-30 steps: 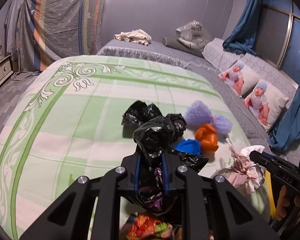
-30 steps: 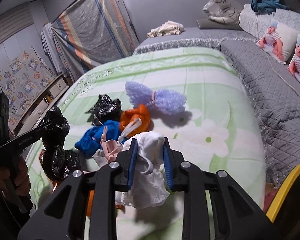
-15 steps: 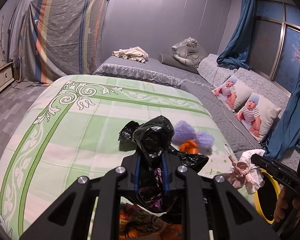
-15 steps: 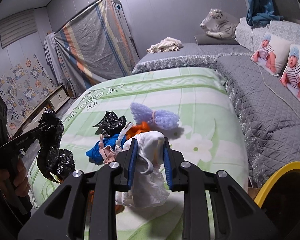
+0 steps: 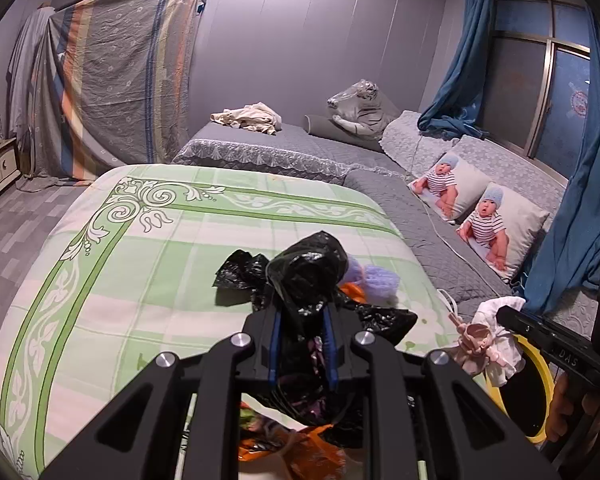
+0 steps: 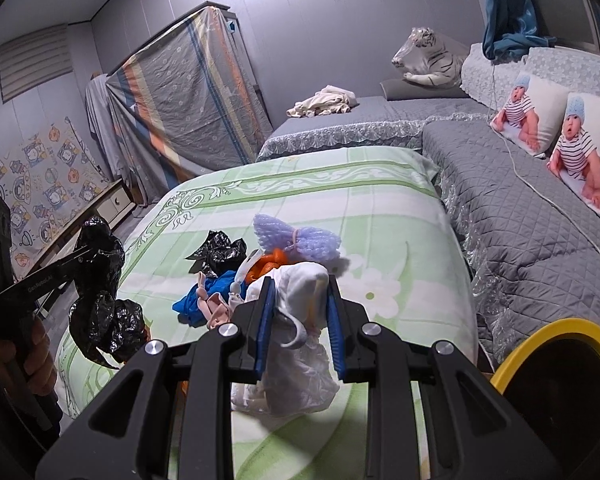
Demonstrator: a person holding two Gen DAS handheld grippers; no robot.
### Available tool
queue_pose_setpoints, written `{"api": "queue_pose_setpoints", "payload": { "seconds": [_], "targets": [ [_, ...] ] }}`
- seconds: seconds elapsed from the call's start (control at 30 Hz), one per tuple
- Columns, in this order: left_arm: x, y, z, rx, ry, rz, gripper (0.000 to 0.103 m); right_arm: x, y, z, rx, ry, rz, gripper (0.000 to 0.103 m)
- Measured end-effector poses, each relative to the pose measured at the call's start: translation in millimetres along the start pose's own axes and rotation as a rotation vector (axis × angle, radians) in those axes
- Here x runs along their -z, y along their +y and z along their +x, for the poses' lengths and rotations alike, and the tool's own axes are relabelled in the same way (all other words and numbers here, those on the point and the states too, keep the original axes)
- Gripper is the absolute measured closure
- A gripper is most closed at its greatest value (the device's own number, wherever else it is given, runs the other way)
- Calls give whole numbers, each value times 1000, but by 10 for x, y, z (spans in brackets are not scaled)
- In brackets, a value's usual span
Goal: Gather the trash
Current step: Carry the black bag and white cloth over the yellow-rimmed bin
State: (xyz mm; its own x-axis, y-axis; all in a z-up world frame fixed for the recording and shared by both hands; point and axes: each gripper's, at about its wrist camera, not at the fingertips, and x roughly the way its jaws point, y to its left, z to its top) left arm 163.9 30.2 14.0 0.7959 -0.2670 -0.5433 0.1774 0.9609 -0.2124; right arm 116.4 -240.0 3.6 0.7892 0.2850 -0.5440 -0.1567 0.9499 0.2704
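Green-and-white checked bedspread: it now sits lower and smaller in both views than a second ago, since both my tongs have risen from it. Left gripper: narrowly closed on a crumpled black plastic bag, centre frame; the orange wrapper hanging beneath is half hidden by my fingers. Right gripper: clamped on a white crumpled cloth bundle, centre frame. Purple foam netting, another black scrap and blue and orange scraps remain on the bedspread, partly overlapped. Yellow-rimmed black bin: lower right, cut off.
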Motion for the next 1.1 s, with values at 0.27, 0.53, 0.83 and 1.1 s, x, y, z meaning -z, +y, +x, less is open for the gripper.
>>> {"api": "queue_pose_setpoints", "payload": {
  "seconds": [0.27, 0.53, 0.83, 1.1],
  "targets": [
    [-41, -222, -64, 34, -15, 17, 87, -39, -145, -258, 32, -37, 26, 80],
    [-54, -523, -59, 88, -12, 47, 87, -70, -375, -529, 79, -77, 57, 80],
    [-84, -966, -25, 167, -13, 94, 87, -69, -719, -878, 151, -119, 108, 80],
    [-45, -1404, 24, 248, 3, 138, 87, -3, -1012, -1157, 218, -148, 155, 80]
  ]
}}
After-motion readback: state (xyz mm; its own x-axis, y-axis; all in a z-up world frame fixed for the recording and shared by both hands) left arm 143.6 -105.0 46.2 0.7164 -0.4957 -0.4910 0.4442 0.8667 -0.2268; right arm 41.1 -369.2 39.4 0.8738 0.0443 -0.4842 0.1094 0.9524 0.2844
